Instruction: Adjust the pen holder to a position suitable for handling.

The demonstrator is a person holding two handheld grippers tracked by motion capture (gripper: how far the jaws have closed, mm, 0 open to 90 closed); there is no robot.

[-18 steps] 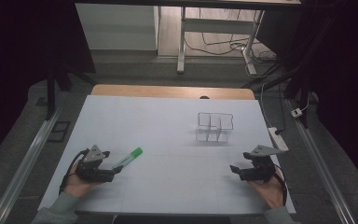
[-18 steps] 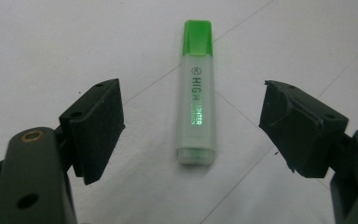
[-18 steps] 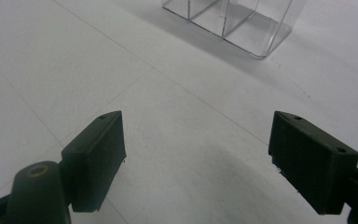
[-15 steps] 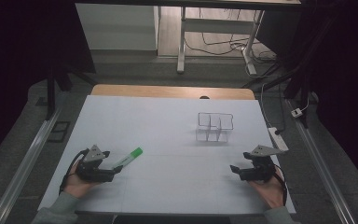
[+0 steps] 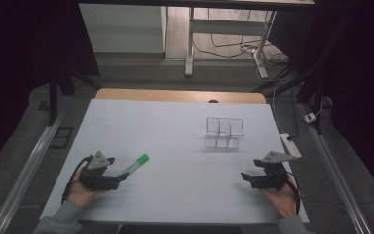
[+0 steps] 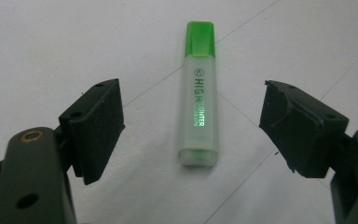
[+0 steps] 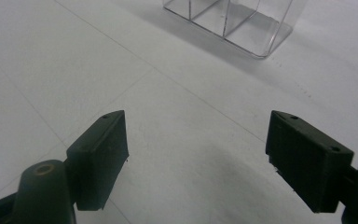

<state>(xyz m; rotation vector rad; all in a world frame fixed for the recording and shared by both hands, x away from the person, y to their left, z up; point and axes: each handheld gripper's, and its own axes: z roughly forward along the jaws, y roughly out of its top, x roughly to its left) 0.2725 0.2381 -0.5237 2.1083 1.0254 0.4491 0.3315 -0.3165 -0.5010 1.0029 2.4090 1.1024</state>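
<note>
A highlighter (image 6: 199,95) with a green cap and a pale translucent body lies flat on the white table (image 5: 175,131). In the high view the highlighter (image 5: 134,165) rests just ahead of my left gripper (image 5: 118,179), cap end pointing away. In the left gripper view my left gripper (image 6: 191,126) is open, its jaws wide on either side of the pen's rear end without touching it. My right gripper (image 5: 244,176) rests at the front right of the table, and in its own view the right gripper (image 7: 193,158) is open with bare table between the jaws.
A clear plastic organiser (image 5: 224,132) with several compartments stands right of centre; its corner, the organiser (image 7: 233,21), sits ahead of the right gripper. A wooden strip (image 5: 180,95) edges the table's far side. A white power strip (image 5: 290,144) lies off the right edge.
</note>
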